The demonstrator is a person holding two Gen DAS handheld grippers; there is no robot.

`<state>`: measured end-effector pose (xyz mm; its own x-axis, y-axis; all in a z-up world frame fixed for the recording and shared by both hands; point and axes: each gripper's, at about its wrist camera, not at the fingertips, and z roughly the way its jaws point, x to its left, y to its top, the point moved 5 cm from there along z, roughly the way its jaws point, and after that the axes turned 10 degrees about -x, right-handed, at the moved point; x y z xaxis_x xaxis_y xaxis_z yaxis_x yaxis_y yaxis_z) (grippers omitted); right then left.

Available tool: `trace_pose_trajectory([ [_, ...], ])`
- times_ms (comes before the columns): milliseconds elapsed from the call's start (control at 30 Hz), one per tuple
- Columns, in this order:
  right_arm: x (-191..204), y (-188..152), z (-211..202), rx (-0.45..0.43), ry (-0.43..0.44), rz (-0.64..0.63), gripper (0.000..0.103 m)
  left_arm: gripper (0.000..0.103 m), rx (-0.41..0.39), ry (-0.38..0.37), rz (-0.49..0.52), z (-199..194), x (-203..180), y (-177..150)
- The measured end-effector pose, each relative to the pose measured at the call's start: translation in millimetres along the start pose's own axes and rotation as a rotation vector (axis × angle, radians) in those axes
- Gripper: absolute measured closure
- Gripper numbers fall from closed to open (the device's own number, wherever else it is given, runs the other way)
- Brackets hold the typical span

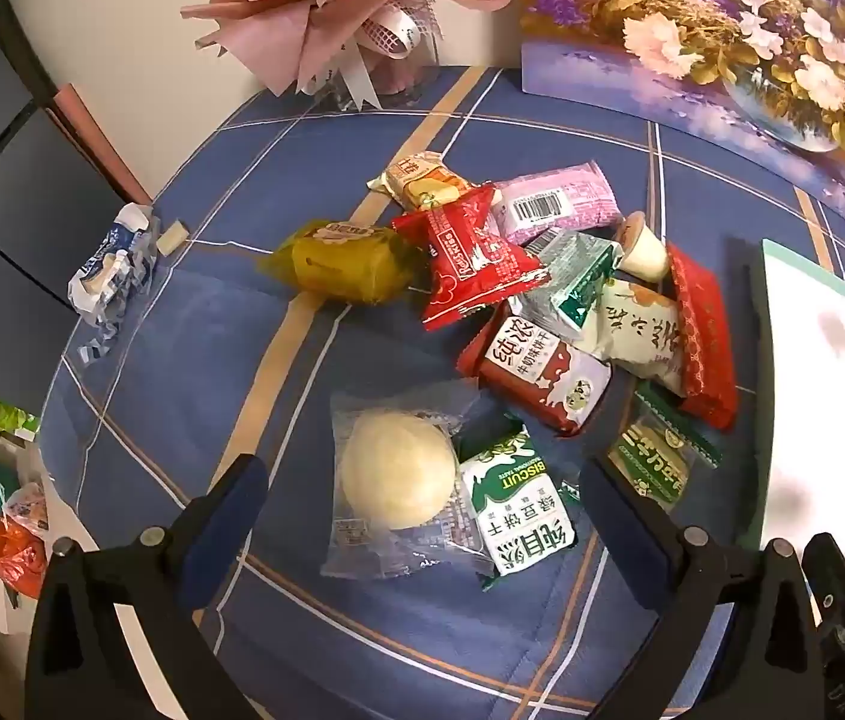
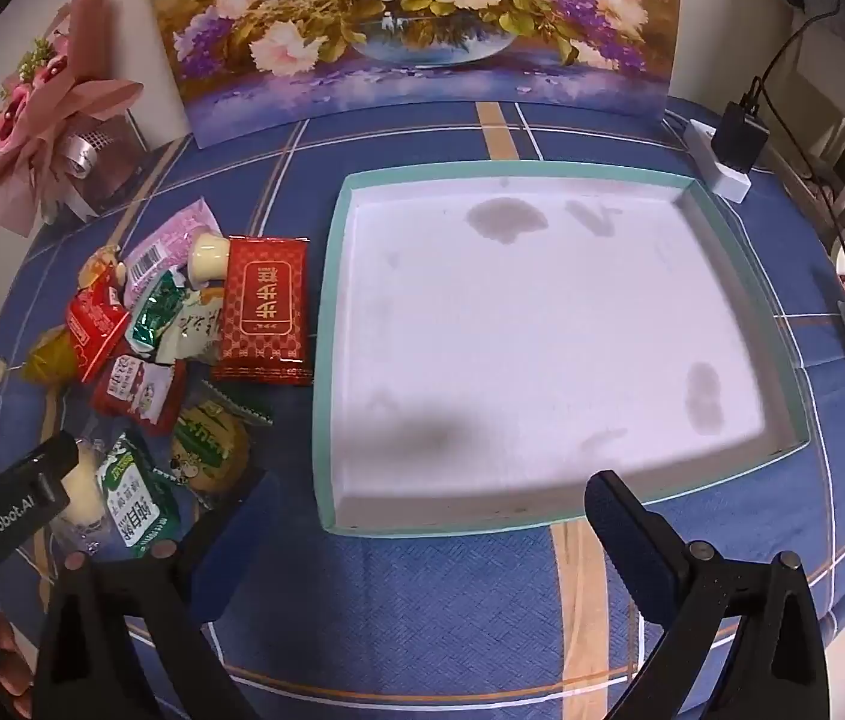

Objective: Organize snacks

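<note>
Both grippers wide, empty. Left gripper (image 1: 422, 498) straddles bagged bun (image 1: 395, 477) and green biscuit pack (image 1: 515, 507); risks double-grab. Tray (image 2: 326, 360) empty.

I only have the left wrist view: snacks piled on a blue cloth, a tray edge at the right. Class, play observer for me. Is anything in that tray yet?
Observer: No. The right wrist view shows the tray holding no snacks, only a stained white floor.
Operator: Where is the right gripper?
Observer: The right gripper hangs open at the tray's near edge, holding nothing.
Operator: What lies past the tray?
Observer: A white power strip with a black charger plugged in, at the tray's far right corner.
</note>
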<state>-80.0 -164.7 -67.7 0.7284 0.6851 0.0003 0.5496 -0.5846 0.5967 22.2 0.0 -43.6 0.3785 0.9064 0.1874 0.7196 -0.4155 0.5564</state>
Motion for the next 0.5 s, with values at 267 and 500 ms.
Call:
trace_pose_trajectory([
  [267, -3.4, 1.3, 1.2, 0.007, 0.001, 0.014, 0.000, 0.000, -0.015, -0.025, -0.012, -6.6, -5.7, 1.3],
  [500, -6.7, 2.6, -2.1, -0.001, -0.006, 0.016, 0.000, 0.000, -0.021, -0.038, -0.002, -7.2, -6.0, 2.2],
])
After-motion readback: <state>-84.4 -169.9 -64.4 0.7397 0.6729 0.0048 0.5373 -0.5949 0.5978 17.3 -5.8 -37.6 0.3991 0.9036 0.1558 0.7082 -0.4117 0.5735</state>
